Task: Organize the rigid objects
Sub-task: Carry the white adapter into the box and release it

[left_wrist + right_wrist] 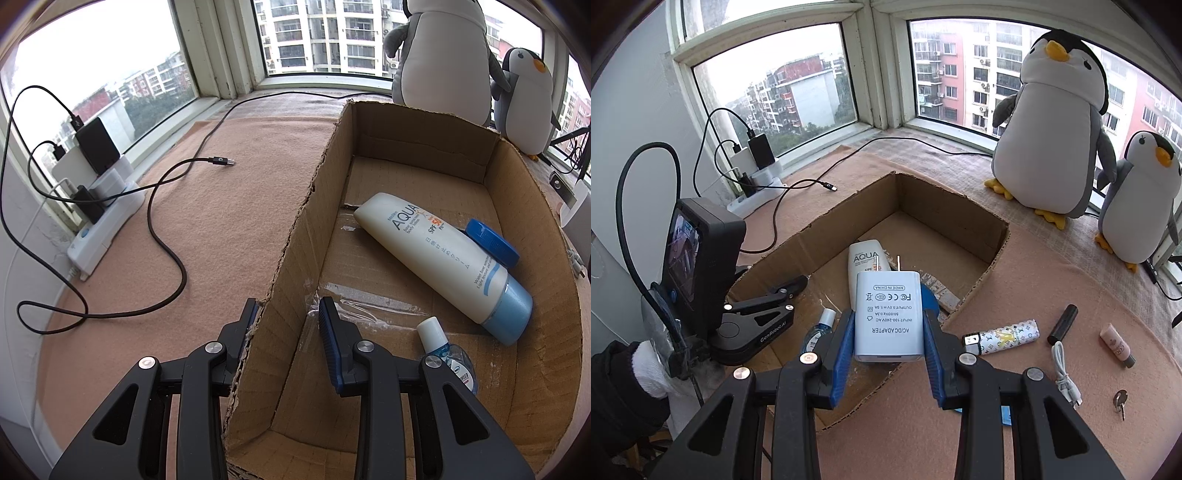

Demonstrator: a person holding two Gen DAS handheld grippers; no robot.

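An open cardboard box (295, 236) (982, 221) lies on the tan mat. Inside lie a white AQUA sunscreen tube (439, 254) (866, 258), a blue lid (493, 242) and a small clear bottle with a white cap (447, 350) (820, 328). My left gripper (288, 314) straddles the box's left wall, one finger outside and one inside, with a gap to the wall. My right gripper (888, 332) is shut on a white AC adapter (888, 314), prongs forward, held above the box's near part.
On the mat right of the box lie a patterned lighter (1003, 336), a black cylinder (1062, 323), a white cable (1065, 374), a pink tube (1117, 345) and a key (1120, 402). Two plush penguins (1052, 122) stand by the window. A power strip (107, 218) and black cable (173, 251) lie at the left.
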